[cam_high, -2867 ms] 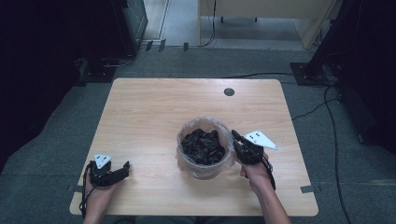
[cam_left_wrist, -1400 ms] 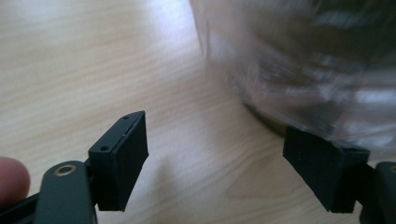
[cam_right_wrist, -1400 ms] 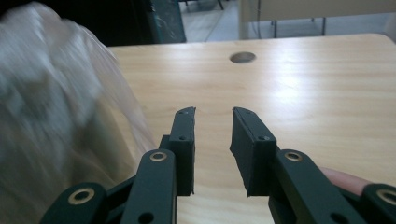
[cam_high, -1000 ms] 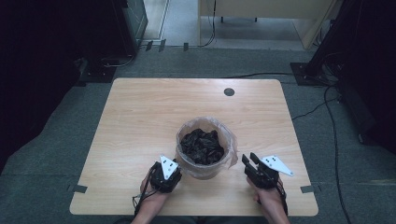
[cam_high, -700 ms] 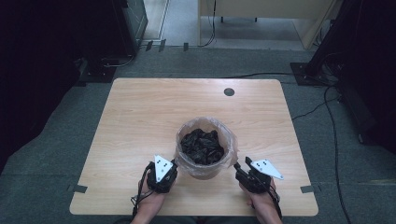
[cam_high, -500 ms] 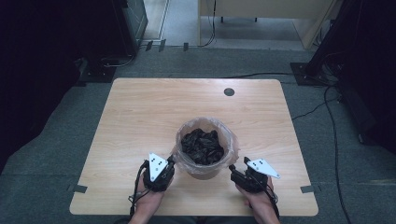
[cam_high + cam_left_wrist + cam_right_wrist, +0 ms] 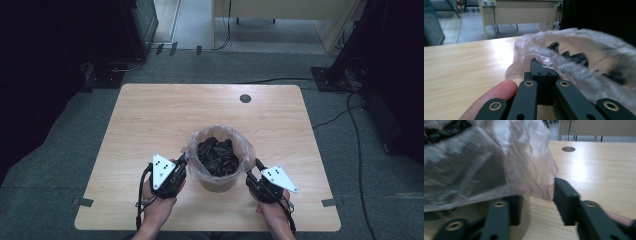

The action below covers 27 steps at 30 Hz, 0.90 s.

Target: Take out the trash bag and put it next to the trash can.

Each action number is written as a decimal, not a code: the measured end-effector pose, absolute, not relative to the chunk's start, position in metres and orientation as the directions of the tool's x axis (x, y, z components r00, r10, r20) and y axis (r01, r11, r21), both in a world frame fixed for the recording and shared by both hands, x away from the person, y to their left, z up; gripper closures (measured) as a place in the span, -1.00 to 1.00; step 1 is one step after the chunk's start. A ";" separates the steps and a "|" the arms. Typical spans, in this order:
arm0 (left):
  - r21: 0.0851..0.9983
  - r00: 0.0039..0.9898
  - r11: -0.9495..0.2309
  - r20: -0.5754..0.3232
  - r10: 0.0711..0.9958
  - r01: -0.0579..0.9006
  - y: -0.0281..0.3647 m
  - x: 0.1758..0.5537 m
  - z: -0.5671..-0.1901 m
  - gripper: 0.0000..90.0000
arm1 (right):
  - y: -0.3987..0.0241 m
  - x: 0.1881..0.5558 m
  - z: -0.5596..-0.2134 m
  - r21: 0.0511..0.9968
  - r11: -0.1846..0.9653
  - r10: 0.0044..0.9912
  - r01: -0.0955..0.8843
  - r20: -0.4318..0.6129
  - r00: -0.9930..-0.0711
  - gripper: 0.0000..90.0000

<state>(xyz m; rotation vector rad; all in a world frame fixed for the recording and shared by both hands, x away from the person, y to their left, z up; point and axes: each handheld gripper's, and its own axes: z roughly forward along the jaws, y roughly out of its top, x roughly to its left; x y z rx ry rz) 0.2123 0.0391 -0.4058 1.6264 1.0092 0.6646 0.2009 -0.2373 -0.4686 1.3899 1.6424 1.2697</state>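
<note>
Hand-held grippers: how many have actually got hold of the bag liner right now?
1. The left hand-held gripper is shut on the plastic liner at the bin's left rim. The right hand-held gripper is open around the liner's hanging edge.

The table [image 7: 150,120] has a light wooden top with a small round hole [image 7: 245,98] close to its far edge. One bucket [image 7: 218,181] lined with a plastic bag [image 7: 245,150] stands on it, near the front edge, about in the middle.

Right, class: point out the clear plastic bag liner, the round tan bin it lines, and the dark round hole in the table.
Clear plastic bag liner [image 7: 192,150], high view, left rim.
Round tan bin [image 7: 217,183], high view, front wall.
Dark round hole [image 7: 245,98], high view, centre.
</note>
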 end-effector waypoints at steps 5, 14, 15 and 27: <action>0.964 0.516 -0.098 -0.046 0.855 0.249 0.028 0.212 -0.394 1.00 | -0.235 0.201 -0.458 0.949 -0.019 0.967 0.315 0.097 -0.235 0.86; 0.974 0.552 -0.081 -0.052 0.833 0.213 0.013 0.222 -0.368 1.00 | -0.242 0.206 -0.430 0.972 -0.040 0.983 0.231 0.079 -0.163 0.97; 0.974 0.552 -0.081 -0.052 0.833 0.213 0.013 0.222 -0.368 1.00 | -0.242 0.206 -0.430 0.972 -0.040 0.983 0.231 0.079 -0.163 0.97; 0.982 0.678 -0.123 -0.005 0.735 0.140 -0.014 0.215 -0.347 1.00 | -0.209 0.209 -0.372 0.998 0.052 0.922 0.048 -0.029 -0.387 0.73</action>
